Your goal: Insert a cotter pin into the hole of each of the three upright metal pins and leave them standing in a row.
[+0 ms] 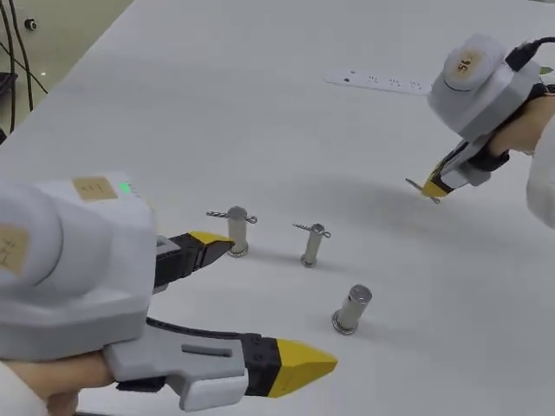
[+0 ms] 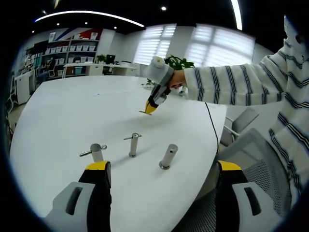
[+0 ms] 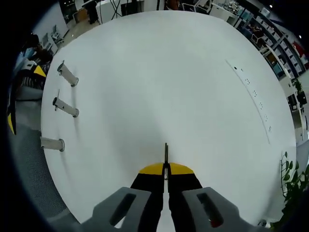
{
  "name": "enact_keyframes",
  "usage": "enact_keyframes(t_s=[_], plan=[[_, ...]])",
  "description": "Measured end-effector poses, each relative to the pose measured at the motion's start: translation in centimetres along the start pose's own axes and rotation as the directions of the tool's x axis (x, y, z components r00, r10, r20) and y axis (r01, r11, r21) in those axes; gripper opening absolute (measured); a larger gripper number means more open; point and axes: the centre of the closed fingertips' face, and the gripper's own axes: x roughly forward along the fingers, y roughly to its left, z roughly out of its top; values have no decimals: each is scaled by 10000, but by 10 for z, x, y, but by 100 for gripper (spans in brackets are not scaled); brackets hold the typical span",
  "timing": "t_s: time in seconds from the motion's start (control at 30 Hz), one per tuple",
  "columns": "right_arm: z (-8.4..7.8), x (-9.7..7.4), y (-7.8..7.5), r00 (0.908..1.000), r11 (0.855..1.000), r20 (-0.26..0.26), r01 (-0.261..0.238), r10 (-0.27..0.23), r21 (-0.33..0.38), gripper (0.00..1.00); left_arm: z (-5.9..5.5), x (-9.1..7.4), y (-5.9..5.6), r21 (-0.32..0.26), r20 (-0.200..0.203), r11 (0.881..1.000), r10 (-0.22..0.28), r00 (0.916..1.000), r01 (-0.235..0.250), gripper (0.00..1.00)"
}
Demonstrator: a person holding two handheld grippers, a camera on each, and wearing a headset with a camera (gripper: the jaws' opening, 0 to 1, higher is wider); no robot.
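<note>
Two of 3 done, by the look of it. White bench [image 1: 260, 113] carries all the work. Left gripper [image 1: 273, 302] sits low at the near edge, jaws wide apart w/ nothing in them, its upper jaw tip just beside the far-left pin, lower jaw near the bare one. Right gripper [image 1: 431, 188] hangs above the bench on the far right, jaws pinched on the third cotter pin [image 1: 422, 188], which sticks out past the yellow tips; well apart from the row. Three upright metal pins stand in a rough diagonal line: far-left pin [image 1: 237, 230] and middle pin [image 1: 312, 247] each have a cotter pin through the hole near the top, first cotter pin [image 1: 227, 216] and second cotter pin [image 1: 310, 230], both poking out sideways. Bare pin [image 1: 351, 309], nearest the person, has no cotter yet; its hole isn't clear enough to tell which way it faces. So what's left, I'd judge: bring the held cotter over, thread it thru that last pin, keep all 3 standing. Other stuff: white power strip [image 1: 377, 82] lies flat beyond the right gripper, well clear. Nothing lies btwn right gripper and bare pin; main hazard is prob. the open left jaws nudging a pin over.
</note>
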Motion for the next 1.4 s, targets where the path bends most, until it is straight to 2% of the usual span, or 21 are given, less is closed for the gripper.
enact_keyframes(t_s=[0.17, 0.3, 0.37, 0.47, 0.57, 0.7, 0.77, 0.87, 0.97, 1.03, 1.1, 1.27, 1.33, 1.37, 1.4], plan=[[5, -17, 5, 9966, 9989, 760, 335, -309, -341, 0, 2, 4, 4, 117, -156, 9998, 190, 9997, -188, 87], [10, -35, 10, 9878, 9945, 1400, 780, -677, -695, 0, 7, 6, 11, -87, -151, 9992, 383, 9992, -385, 85], [10, -42, 13, 9859, 9939, 1489, 876, -769, -671, 0, 10, 7, 12, -132, -96, 9992, 382, 9992, -384, 81], [17, -55, 21, 9722, 9870, 2133, 1211, -965, -1053, 0, 17, 8, 15, -117, -20, 9990, 420, 9991, -421, 80], [20, -64, 30, 9621, 9830, 2517, 1388, -1051, -1199, 0, 23, 10, 16, -54, 66, 9992, 388, 9992, -388, 79], [23, -75, 47, 9530, 9763, 2838, 1540, -1061, -1522, 0, 31, 15, 17, -168, 225, 9995, 272, 9994, -268, 78], [29, -76, 48, 9454, 9739, 3087, 1603, -1048, -1604, 0, 35, 19, 17, -200, 253, 9997, 166, 9995, -161, 77], [32, -83, 58, 9336, 9704, 3424, 1722, -1058, -1695, 0, 40, 25, 17, 42, 188, 10000, 82, 9998, -82, 75], [34, -89, 72, 9263, 9681, 3626, 1767, -1026, -1775, 0, 44, 31, 17, 370, 27, 9993, -3, 10000, 2, 71], [36, -91, 77, 9232, 9662, 3698, 1826, -1049, -1818, 0, 50, 35, 17, 446, 74, 9990, -55, 10000, 52, 70], [38, -95, 84, 9130, 9616, 3935, 1962, -1077, -1919, 0, 58, 40, 16, 515, 196, 9984, -228, 9995, 218, 67], [40, -100, 103, 8999, 9539, 4241, 2087, -1010, -2156, 0, 75, 51, 14, 193, 560, 9987, -490, 9972, 480, 60], [43, -102, 110, 8931, 9515, 4399, 2110, -946, -2237, 0, 83, 57, 16, 123, 969, 9987, -499, 9940, 490, 59], [45, -103, 116, 8868, 9502, 4539, 2111, -875, -2293, 0, 83, 60, 16, 24, 901, 9984, -564, 9943, 564, 57], [45, -103, 120, 8864, 9502, 4549, 2100, -857, -2302, 0, 84, 63, 16, -74, 865, 9979, -638, 9942, 647, 55]])
